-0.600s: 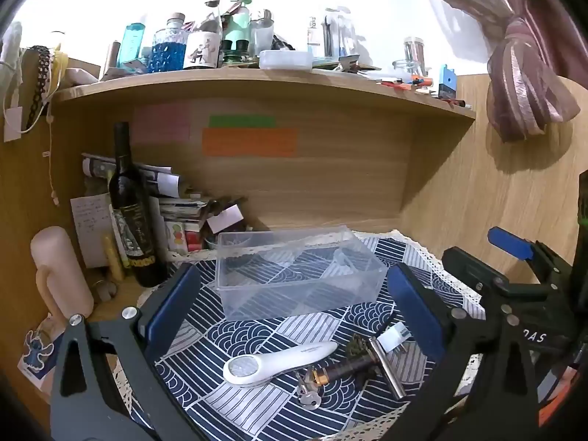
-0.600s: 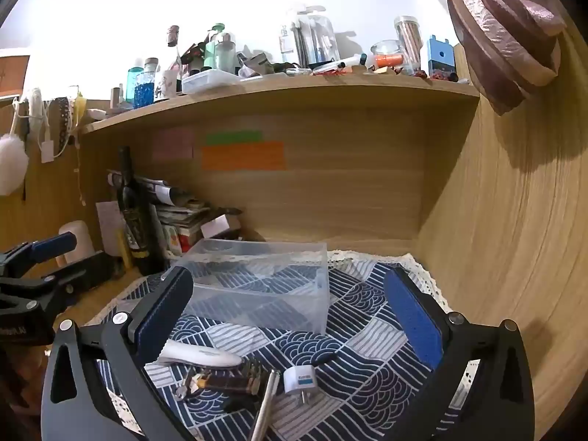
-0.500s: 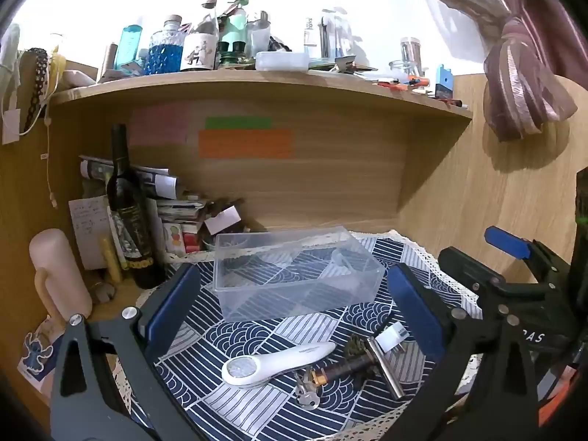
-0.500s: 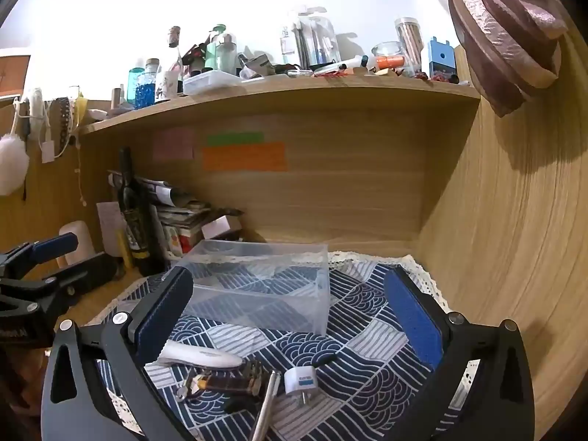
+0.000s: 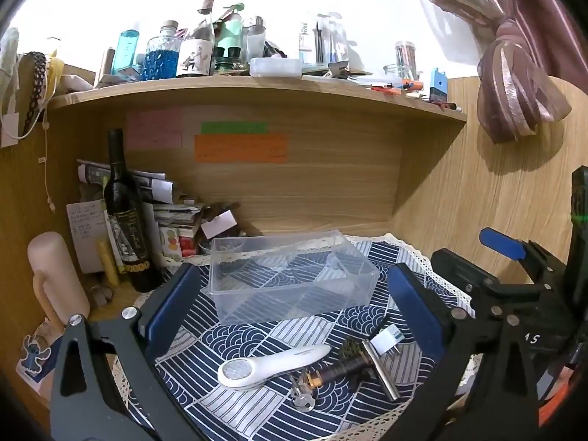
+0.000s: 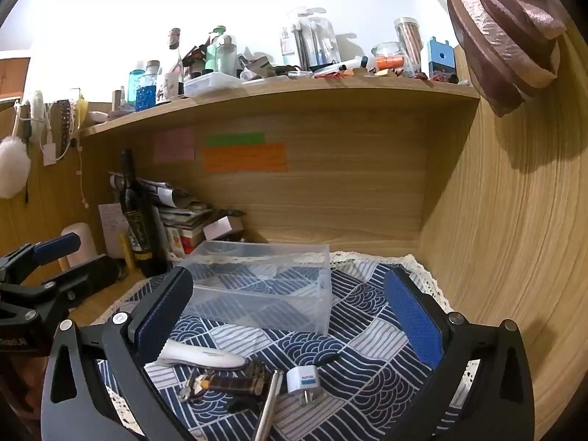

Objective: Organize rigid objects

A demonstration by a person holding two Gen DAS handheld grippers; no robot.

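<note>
A clear plastic box [image 5: 294,275] [image 6: 262,286] stands empty on the blue patterned cloth [image 5: 239,334]. In front of it lie a white handheld device [image 5: 273,364] [image 6: 202,357], a dark bamboo-like piece with keys [image 5: 330,373] [image 6: 224,384], a metal rod [image 5: 380,373] [image 6: 270,400] and a white plug adapter [image 5: 386,338] [image 6: 303,380]. My left gripper [image 5: 294,305] is open and empty above the near objects. My right gripper [image 6: 290,312] is open and empty, hovering over the cloth's right part.
A dark wine bottle [image 5: 126,220] and stacked papers [image 5: 172,213] stand at the back left. A pink cylinder [image 5: 57,279] is at the far left. A cluttered wooden shelf [image 5: 257,84] runs overhead. A wooden wall [image 6: 507,257] closes the right side.
Both views have shifted very slightly; the objects and box have not moved. Both grippers stay open.
</note>
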